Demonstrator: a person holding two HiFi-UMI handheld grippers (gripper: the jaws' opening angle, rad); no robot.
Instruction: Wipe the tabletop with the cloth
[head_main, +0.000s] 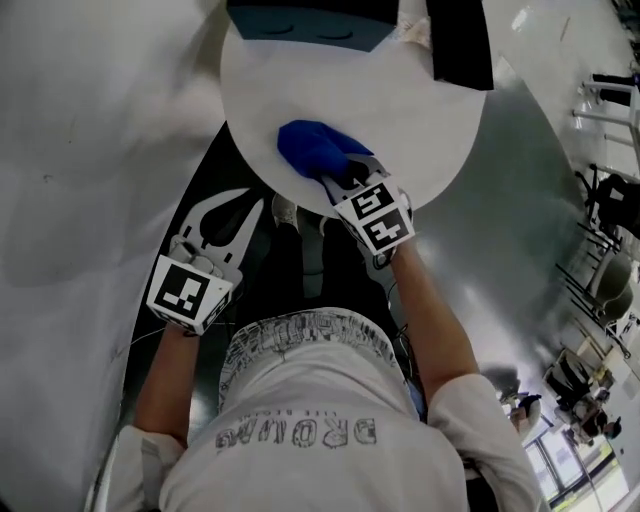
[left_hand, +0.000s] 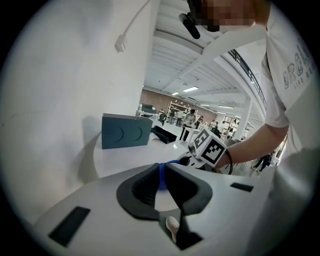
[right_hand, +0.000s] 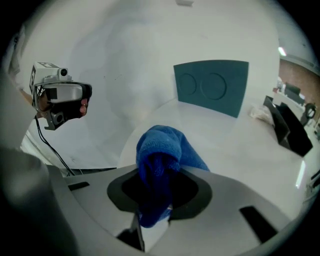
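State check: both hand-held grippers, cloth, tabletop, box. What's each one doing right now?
right hand-held gripper: shut on the blue cloth.
left hand-held gripper: jaws nearly together, nothing between them, held off the tabletop.
blue cloth: bunched, lying on the tabletop near its near edge, one end clamped.
tabletop: white, no spill visible.
teal box: upright at the far edge, apart from the cloth.

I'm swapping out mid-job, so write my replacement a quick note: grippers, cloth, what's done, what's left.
Right gripper: shut on the blue cloth, which rests on the round white table near its close edge.
Left gripper: jaws together, empty, held off the table.
Done: cloth gripped and on the tabletop; how much is wiped can't be told.
Left: wipe across the top, up to the teal box.
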